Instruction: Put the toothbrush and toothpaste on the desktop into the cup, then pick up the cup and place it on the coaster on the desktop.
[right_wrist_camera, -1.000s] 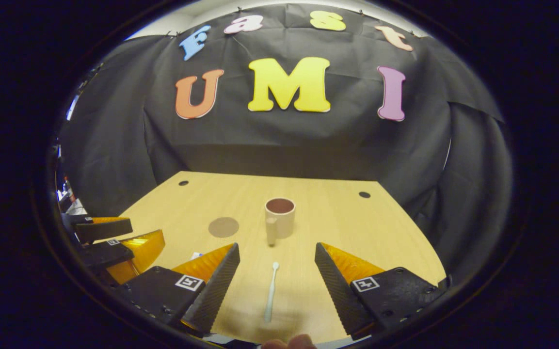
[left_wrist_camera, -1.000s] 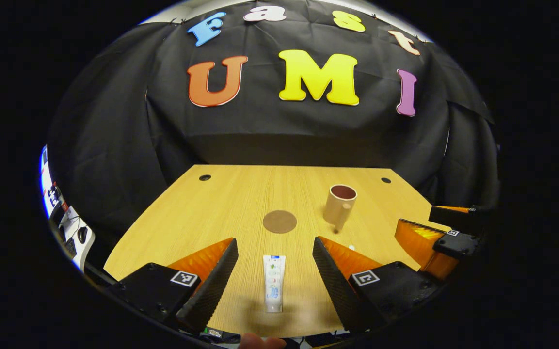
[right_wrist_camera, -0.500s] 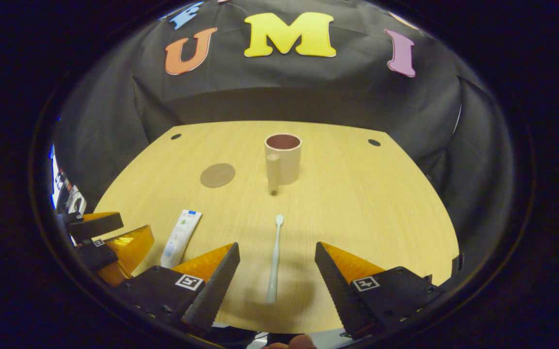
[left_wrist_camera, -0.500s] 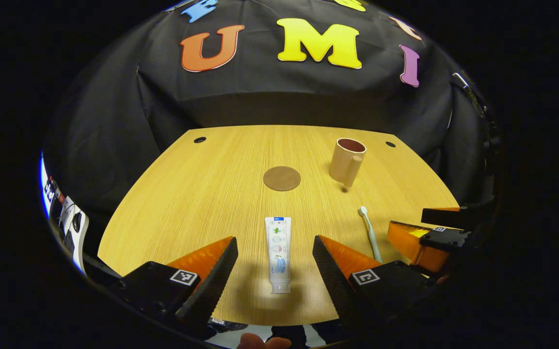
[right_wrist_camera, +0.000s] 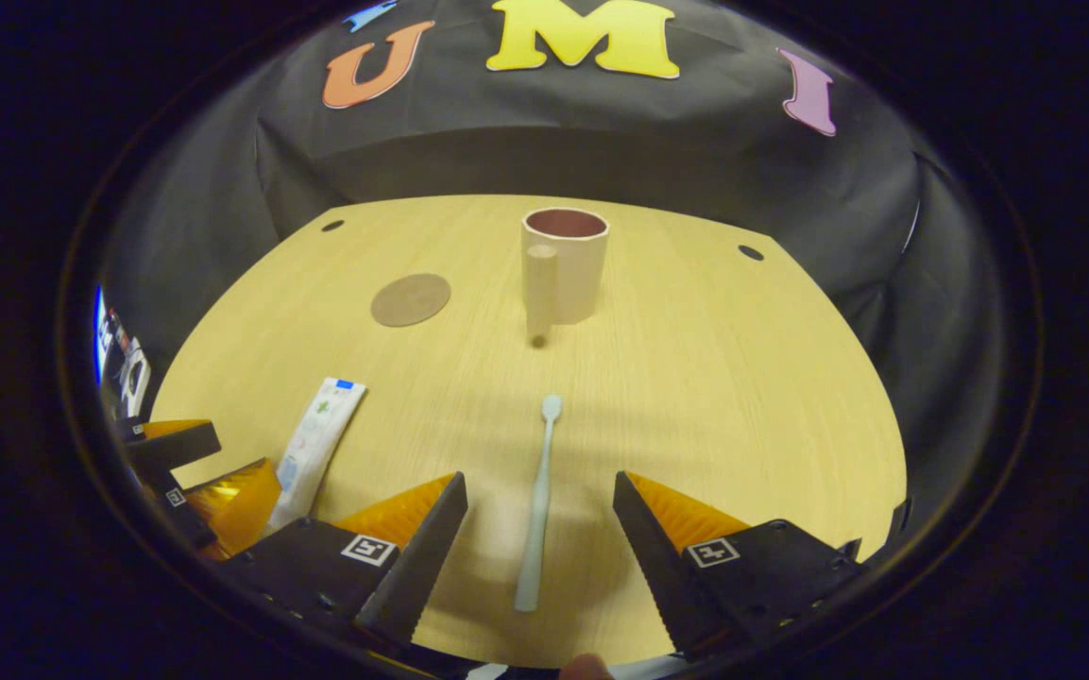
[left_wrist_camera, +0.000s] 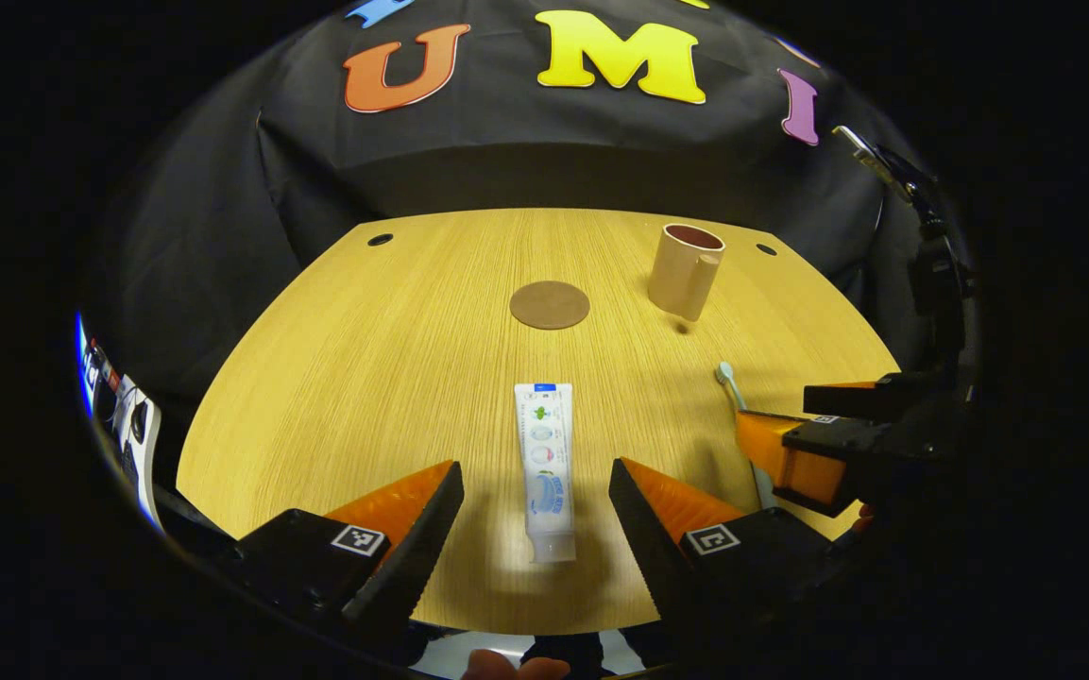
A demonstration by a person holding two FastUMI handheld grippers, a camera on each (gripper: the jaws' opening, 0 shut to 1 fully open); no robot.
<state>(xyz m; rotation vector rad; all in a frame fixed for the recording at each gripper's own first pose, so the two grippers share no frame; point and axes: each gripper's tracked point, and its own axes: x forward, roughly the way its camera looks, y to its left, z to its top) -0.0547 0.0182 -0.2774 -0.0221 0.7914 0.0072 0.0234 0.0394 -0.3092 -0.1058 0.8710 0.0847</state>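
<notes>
A white toothpaste tube (left_wrist_camera: 544,467) lies flat on the wooden desktop (left_wrist_camera: 393,378), its cap end between the fingers of my open left gripper (left_wrist_camera: 535,515), which hovers above it. A pale toothbrush (right_wrist_camera: 538,501) lies lengthwise, its handle between the fingers of my open right gripper (right_wrist_camera: 536,529). The beige cup (right_wrist_camera: 563,264) with a handle stands upright farther back, and also shows in the left gripper view (left_wrist_camera: 684,269). A round brown coaster (left_wrist_camera: 550,304) lies left of the cup. The right gripper (left_wrist_camera: 808,444) appears at the right of the left gripper view, over the toothbrush (left_wrist_camera: 731,382).
Small dark holes (left_wrist_camera: 380,240) mark the desktop's far corners. Black cloth walls the booth behind and beside the desktop. The left gripper (right_wrist_camera: 195,472) shows at the lower left of the right gripper view, beside the toothpaste tube (right_wrist_camera: 313,449).
Both grippers have moved forward and tilted down over the desktop. The toothpaste and toothbrush now sit closer between the fingers, and the cup and coaster look nearer.
</notes>
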